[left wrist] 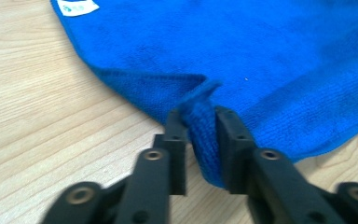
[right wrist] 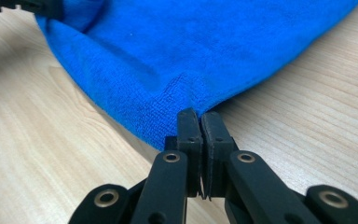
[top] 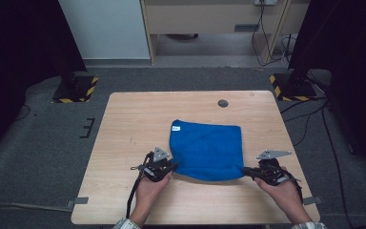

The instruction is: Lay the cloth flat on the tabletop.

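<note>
A wooden table (top: pixel 124 143) stands on grey carpet (top: pixel 38 143).

The blue cloth (top: pixel 206 149) is a soft, fine-looped towel, folded to a rough rectangle, with a small white label (top: pixel 176 128) at its far left corner. Most of it lies flat on the wooden table, spreading away from both sets of fingers. Its near left corner is bunched into a thick upright fold (left wrist: pixel 205 135) that sits between the left gripper's fingers (left wrist: pixel 175 133). Its near right corner thins to a point pinched between the right gripper's fingers (right wrist: pixel 189 128), with a small crease running up into the cloth just beyond the fingertips. Between the two sets of fingers the near edge bows in a curve.
</note>
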`<state>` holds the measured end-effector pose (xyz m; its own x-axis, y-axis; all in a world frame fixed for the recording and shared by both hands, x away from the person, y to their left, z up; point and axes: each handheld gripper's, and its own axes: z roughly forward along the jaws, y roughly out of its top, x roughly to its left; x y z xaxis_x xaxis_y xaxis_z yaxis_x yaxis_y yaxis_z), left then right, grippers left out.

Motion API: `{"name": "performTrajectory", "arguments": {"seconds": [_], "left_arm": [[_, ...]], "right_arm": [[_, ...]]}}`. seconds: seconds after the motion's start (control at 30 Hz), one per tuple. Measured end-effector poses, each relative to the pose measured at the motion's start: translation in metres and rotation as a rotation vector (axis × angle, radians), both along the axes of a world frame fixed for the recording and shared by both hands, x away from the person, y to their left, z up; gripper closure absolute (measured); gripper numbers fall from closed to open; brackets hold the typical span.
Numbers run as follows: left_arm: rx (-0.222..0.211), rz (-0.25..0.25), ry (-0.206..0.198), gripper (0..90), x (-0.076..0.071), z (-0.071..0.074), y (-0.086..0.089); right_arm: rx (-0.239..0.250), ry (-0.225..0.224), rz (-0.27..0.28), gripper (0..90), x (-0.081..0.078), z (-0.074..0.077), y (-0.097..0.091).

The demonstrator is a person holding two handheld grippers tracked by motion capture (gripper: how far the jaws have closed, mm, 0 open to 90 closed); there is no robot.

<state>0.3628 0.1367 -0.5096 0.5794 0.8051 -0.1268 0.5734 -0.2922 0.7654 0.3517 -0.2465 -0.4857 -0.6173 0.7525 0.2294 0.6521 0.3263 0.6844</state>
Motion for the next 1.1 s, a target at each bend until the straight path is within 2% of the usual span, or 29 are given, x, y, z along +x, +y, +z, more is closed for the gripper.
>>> {"name": "performTrajectory", "arguments": {"seconds": [0.17, 0.3, 0.4, 0.43, 0.53, 0.6, 0.7, 0.8, 0.93, 1.1], "left_arm": [[-0.025, 0.023, -0.012, 59.8, -0.001, 0.002, 0.007], [-0.040, 0.009, -0.012, 58.2, 0.000, 0.005, 0.011], [-0.025, -0.017, 0.016, 62.0, 0.002, 0.005, 0.011], [-0.010, -0.026, 0.022, 66.1, 0.002, 0.004, 0.012], [-0.008, -0.044, 0.035, 80.1, 0.000, 0.004, 0.013], [0.004, -0.048, 0.028, 83.4, -0.002, 0.005, 0.015], [-0.001, -0.009, 0.008, 85.3, -0.005, 0.007, 0.021], [0.001, 0.015, 0.007, 86.4, -0.005, 0.006, 0.028], [0.004, 0.032, 0.019, 86.8, -0.005, 0.003, 0.035], [-0.007, 0.030, 0.041, 84.7, -0.005, -0.003, 0.040]], "right_arm": [[-0.011, 0.018, -0.015, 87.9, 0.010, -0.006, 0.004], [-0.020, 0.022, -0.019, 87.8, 0.013, -0.009, 0.004], [-0.015, 0.030, -0.023, 87.9, 0.013, -0.009, 0.003], [-0.013, 0.031, -0.025, 87.8, 0.013, -0.009, 0.003], [-0.007, 0.022, -0.022, 87.8, 0.013, -0.007, 0.003], [-0.009, 0.021, -0.018, 87.8, 0.012, -0.006, 0.004], [-0.011, 0.023, -0.018, 88.2, 0.015, -0.004, 0.006], [-0.011, 0.022, -0.032, 88.7, 0.022, -0.003, 0.011], [-0.024, 0.036, -0.054, 89.0, 0.039, -0.006, 0.020], [-0.034, 0.077, -0.074, 88.7, 0.065, -0.014, 0.033]]}}
